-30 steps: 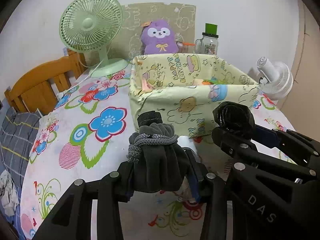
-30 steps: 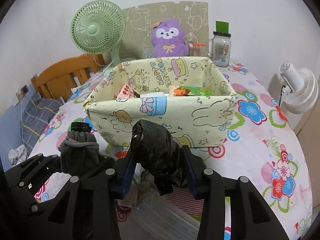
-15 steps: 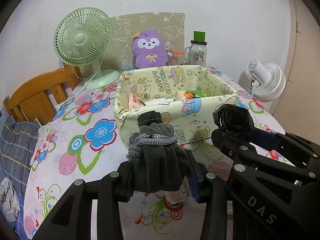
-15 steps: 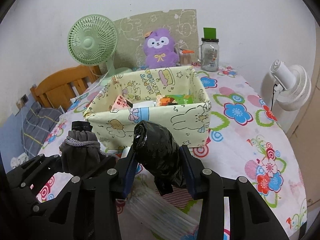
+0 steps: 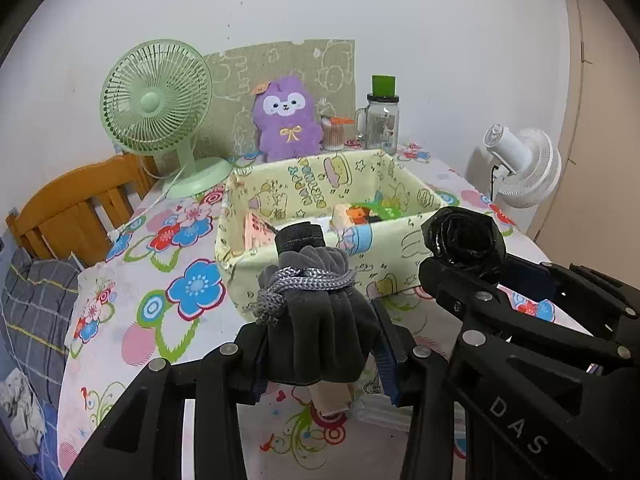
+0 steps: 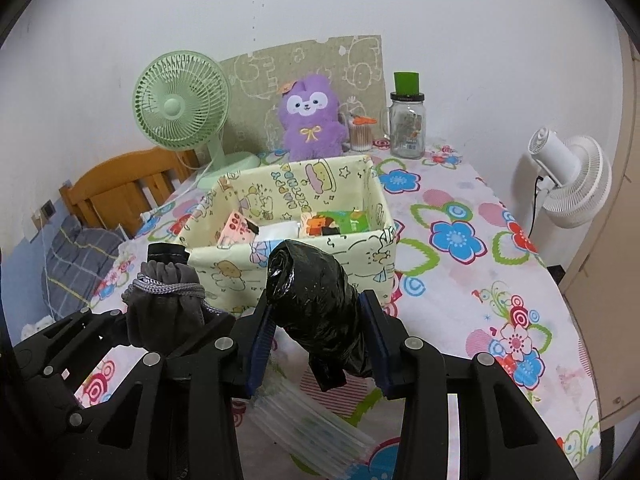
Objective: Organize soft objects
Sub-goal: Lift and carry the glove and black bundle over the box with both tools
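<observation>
Grey drawstring fabric pouch [image 5: 316, 328] sits upright, clamped in the left gripper [image 5: 320, 348] at lower centre, black plastic-wrapped roll [image 6: 320, 304] pinched in the right gripper [image 6: 320, 344], yellow cartoon-print fabric box [image 5: 320, 248] straight ahead mid-frame.

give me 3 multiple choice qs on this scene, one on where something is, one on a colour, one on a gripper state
1. Where is the purple plush toy?
A. inside the fabric box
B. behind the fabric box, by the wall
C. on the wooden chair

2. What colour is the roll in the right gripper?
A. black
B. white
C. green

3. What state is the left gripper in?
A. open, holding nothing
B. shut on the grey drawstring pouch
C. shut on the glass jar

Answers:
1 B, it stands beyond the far wall of the fabric box.
2 A, the roll is shiny black plastic.
3 B, both fingers press the grey drawstring pouch.
</observation>
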### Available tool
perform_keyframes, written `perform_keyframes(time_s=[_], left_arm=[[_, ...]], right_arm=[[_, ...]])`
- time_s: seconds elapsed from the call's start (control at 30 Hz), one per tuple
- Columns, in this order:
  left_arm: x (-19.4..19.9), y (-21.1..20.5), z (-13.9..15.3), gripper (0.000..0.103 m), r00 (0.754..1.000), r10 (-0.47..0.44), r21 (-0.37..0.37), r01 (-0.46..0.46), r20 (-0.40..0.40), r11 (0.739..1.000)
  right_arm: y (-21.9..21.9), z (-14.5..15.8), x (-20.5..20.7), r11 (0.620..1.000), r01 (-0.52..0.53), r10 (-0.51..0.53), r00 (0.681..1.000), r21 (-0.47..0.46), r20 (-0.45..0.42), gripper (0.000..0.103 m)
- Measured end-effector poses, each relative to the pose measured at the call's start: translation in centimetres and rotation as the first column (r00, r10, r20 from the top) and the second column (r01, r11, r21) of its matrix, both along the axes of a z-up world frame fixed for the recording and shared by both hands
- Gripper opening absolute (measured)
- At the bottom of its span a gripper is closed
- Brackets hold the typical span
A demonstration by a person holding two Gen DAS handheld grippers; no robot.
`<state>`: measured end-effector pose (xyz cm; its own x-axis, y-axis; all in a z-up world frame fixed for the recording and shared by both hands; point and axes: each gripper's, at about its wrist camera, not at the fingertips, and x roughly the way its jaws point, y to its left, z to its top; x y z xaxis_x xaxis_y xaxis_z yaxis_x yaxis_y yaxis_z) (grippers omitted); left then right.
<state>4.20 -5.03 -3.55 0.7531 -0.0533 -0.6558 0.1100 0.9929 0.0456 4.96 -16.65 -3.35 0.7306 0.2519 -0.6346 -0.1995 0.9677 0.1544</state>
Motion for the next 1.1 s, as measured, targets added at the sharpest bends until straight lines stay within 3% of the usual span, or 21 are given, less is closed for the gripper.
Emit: perform_keyframes(time_s=[1.1], left_arm=[[1.0,0.1,5.1,0.044,0.996,-0.004,-0.02,0.006,0.091,1.0]], right_arm=[[0.1,5.9,0.9,1.0,-0.004,0.005,0.994,-0.007,0.106,0.045]])
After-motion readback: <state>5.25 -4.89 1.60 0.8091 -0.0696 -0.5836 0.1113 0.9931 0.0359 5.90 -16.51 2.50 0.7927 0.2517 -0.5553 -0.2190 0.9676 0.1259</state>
